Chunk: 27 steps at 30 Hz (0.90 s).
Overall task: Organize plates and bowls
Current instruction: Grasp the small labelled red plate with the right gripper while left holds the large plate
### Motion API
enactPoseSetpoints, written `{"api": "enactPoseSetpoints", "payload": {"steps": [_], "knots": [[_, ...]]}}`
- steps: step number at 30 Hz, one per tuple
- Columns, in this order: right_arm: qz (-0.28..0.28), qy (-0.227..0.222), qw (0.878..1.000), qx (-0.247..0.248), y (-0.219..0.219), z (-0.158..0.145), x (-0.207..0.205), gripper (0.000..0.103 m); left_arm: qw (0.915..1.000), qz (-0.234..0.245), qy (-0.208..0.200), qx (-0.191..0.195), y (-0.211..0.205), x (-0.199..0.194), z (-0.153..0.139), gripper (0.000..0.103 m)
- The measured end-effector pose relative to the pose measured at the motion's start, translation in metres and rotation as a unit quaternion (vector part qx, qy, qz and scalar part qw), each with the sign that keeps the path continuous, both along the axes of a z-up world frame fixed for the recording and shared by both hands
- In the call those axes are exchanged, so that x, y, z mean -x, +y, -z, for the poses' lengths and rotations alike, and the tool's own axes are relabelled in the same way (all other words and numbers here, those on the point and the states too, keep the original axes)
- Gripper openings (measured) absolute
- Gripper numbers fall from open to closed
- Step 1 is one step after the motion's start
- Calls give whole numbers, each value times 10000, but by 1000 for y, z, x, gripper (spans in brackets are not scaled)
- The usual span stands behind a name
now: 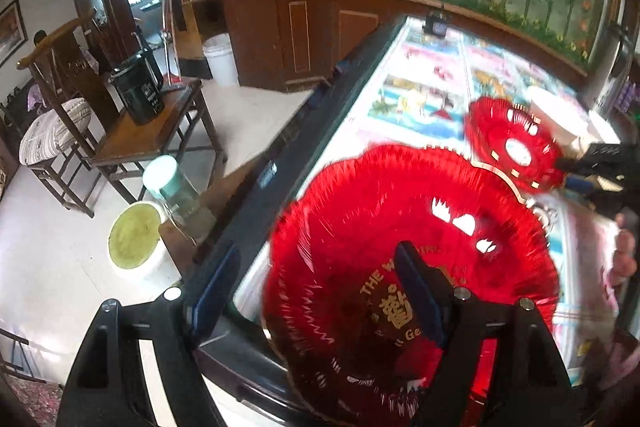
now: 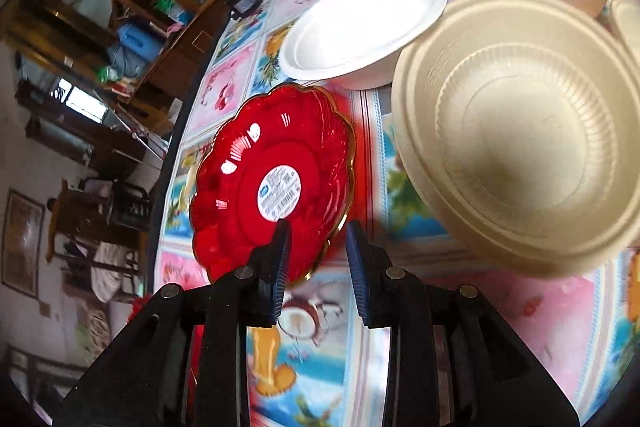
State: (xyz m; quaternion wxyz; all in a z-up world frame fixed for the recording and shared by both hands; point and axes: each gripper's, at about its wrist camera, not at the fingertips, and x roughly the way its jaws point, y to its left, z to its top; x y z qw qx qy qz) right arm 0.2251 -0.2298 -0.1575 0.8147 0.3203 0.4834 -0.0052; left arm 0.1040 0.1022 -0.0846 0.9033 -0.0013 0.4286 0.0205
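Fingers of the left gripper (image 1: 316, 291) stand wide above the large red plate (image 1: 400, 227) on the patterned tabletop (image 1: 420, 87) — apparently released; the right gripper (image 2: 318, 267), narrowly parted and empty, faces the small red plate (image 2: 276, 183) — better to seat its rim fully between the pads before squeezing.

Two red plates (image 1: 400, 235) — perhaps four bowls (image 2: 520, 131)
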Motion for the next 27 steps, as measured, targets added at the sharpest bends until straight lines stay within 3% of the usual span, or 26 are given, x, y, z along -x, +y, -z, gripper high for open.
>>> {"api": "enactPoseSetpoints", "payload": {"steps": [8, 10, 14, 22, 27], "knots": [[-41, 26, 9991, 429, 12, 5, -18, 27, 9992, 264, -127, 268, -15, 8, -21, 79], [-107, 139, 9989, 428, 10, 8, -20, 13, 9988, 373, -127, 286, -23, 10, -23, 79], [-196, 134, 9996, 179, 3, 8, -14, 12, 9974, 587, -34, 413, -36, 15, -24, 79], [-581, 26, 9983, 44, -2, -3, 26, 11, 9961, 813, -34, 332, -57, 33, -33, 79], [-671, 70, 9977, -2, -32, -5, 81, 11, 9939, 1061, -16, 304, -82, 45, -37, 79]]}}
